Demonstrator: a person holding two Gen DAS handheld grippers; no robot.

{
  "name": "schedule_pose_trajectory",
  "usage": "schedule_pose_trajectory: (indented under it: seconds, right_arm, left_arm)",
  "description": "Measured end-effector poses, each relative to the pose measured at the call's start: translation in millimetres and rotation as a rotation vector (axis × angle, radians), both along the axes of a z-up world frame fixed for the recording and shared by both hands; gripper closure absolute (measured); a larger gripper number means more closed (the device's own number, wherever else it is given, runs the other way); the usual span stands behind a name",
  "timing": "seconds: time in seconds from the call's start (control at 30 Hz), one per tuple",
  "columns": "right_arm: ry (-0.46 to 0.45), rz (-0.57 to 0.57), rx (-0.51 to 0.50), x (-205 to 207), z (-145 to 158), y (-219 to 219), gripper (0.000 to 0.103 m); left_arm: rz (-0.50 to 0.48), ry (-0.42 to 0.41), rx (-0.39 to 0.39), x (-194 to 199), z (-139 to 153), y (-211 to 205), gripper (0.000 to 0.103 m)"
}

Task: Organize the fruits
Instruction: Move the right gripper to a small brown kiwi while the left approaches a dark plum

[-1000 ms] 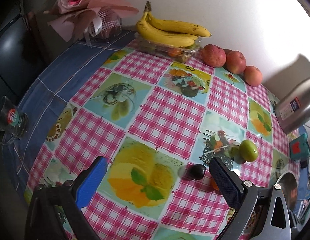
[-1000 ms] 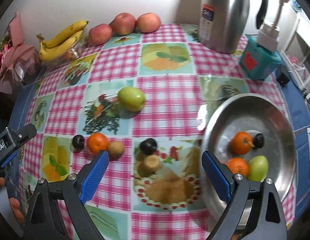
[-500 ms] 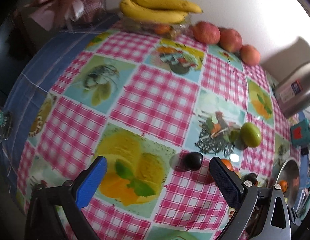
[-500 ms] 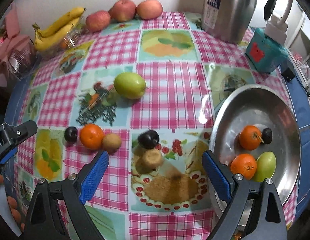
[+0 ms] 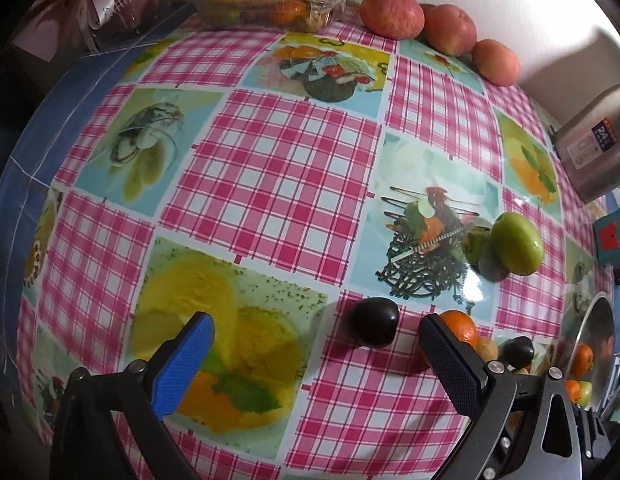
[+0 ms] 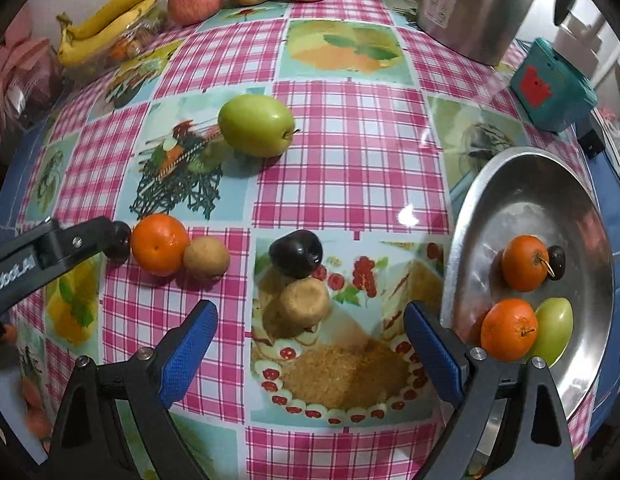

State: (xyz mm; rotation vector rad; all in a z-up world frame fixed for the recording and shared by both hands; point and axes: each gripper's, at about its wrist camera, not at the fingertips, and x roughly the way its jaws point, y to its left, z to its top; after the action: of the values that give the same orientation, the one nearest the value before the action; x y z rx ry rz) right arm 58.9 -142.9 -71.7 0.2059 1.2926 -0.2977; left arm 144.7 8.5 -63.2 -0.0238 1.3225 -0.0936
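Looks like the sorting is partway done: the metal bowl point(image 6: 522, 184) at the right edge of the worktop point(image 6: 350, 168) already holds two oranges, a green fruit and a small dark one, while several pieces sit loose on the checked cloth. Both grippers are in the approach step, pointing steeply down, each over its own fruit.

The left gripper point(image 5: 314, 350) has its jaws spread wide and holds nothing. A dark plum point(image 5: 374, 322) lies on the cloth between its fingers, closer to the right-hand one and touching neither. The next move there probably calls for centring on the plum and going lower before closing — an orange point(image 5: 462, 326) sits just behind that finger, so a sloppy close could nudge it.

The right gripper point(image 6: 310, 350) is also wide open and empty, hovering over a tan round fruit point(image 6: 304, 302) with a second dark plum point(image 6: 296, 254) touching it at the far side. Separating those two cleanly is likely the tricky bit.

The right wrist view shows the bowl's contents, the brown fruit point(image 6: 206, 258) next to the orange, and the left gripper's arm coming in from the side. The left view barely catches the bowl, but shows its own plum properly — the right view mostly hides it.
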Motion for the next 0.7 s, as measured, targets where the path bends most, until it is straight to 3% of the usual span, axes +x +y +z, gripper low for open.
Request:
schedule_pose_trajectory:
  seconds: [0.53, 0.7]
  right_arm:
    - [0.039, 0.015, -0.014, 9, -20, 9, 0.009]
    - [0.033, 0.027, -0.003, 13, -22, 4, 0.001]
  left_arm:
    - [-0.039, 0.007, 0.034, 7, -19, -12, 0.0]
    - [-0.029, 0.018, 0.021, 8, -22, -9, 0.0]
